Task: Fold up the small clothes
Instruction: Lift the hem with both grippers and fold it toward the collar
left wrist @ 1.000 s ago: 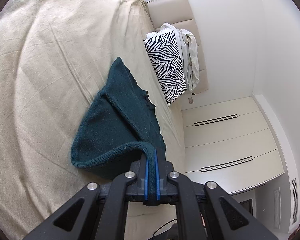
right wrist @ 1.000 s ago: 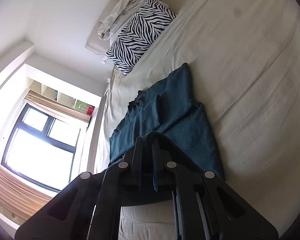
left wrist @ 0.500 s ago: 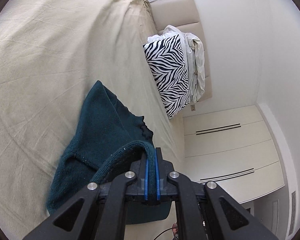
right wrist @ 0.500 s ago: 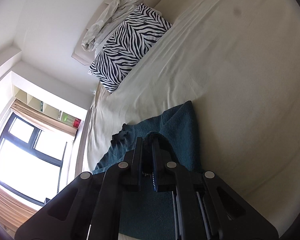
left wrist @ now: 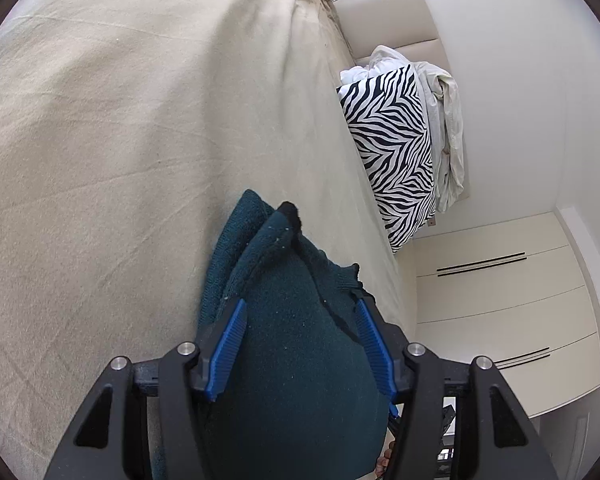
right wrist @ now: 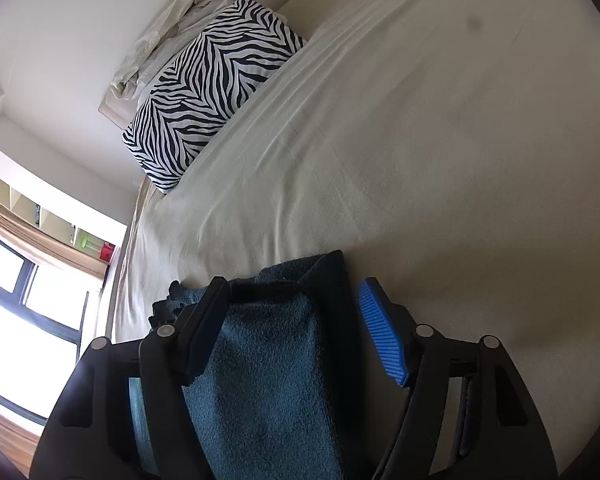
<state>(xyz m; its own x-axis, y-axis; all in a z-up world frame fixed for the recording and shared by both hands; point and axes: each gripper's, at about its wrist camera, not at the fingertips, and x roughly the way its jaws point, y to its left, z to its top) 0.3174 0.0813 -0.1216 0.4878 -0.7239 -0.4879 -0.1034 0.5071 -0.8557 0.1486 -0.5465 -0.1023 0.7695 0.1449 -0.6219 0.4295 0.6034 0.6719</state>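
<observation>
A small dark teal knitted garment (left wrist: 292, 352) lies folded over on the beige bed sheet (left wrist: 120, 140). My left gripper (left wrist: 298, 312) is open, its blue pads standing on either side of the folded cloth, which lies loose between them. In the right wrist view the same garment (right wrist: 268, 360) lies folded under my right gripper (right wrist: 292, 296), which is also open with the cloth between its spread fingers. The lower part of the garment is hidden behind both grippers.
A zebra-print pillow (left wrist: 392, 152) with a crumpled white cloth (left wrist: 448, 128) leans on the padded headboard. White wardrobe doors (left wrist: 500, 320) stand beyond the bed edge. A window (right wrist: 16, 312) and wall shelves are at the left in the right wrist view.
Both grippers carried the garment's held edge forward over the rest of it, then opened and let it go. The cloth now lies folded between the spread fingers.
</observation>
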